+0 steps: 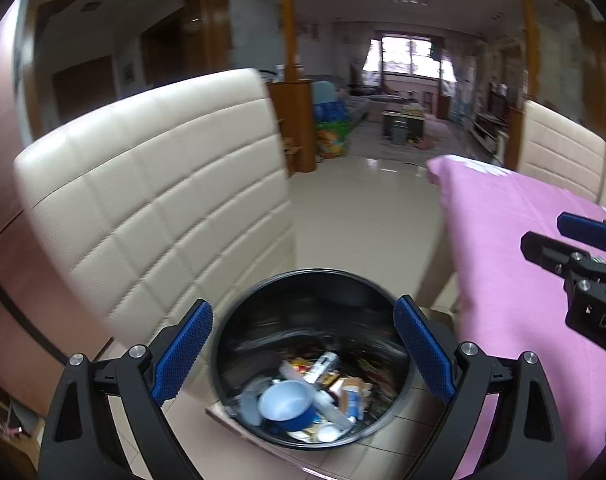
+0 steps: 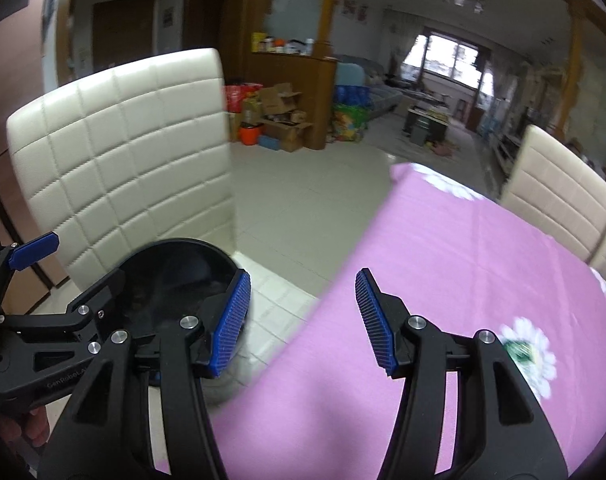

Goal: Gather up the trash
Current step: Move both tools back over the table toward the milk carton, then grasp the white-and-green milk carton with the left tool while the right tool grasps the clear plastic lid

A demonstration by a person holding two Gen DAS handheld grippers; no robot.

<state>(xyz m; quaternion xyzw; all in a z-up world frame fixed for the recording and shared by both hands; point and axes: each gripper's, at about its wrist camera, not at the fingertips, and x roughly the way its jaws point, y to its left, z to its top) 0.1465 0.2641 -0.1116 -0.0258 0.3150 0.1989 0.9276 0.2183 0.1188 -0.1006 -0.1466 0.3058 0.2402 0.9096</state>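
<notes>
Right tool (image 2: 303,320): jaws apart, nothing between the blue pads.
Below it: pink flowered tablecloth (image 2: 443,240) on the desk.
Left tool (image 2: 35,280): at left edge, over black trash bin (image 2: 175,280).
Behind bin: cream quilted chair (image 2: 123,152).

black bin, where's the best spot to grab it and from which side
Probably the bin rim: from above, one finger inside the wall, one outside. It stands upright and open-topped, the rim is thin and bare, and the trash lies low. The near side suits the left gripper hovering there.
</notes>
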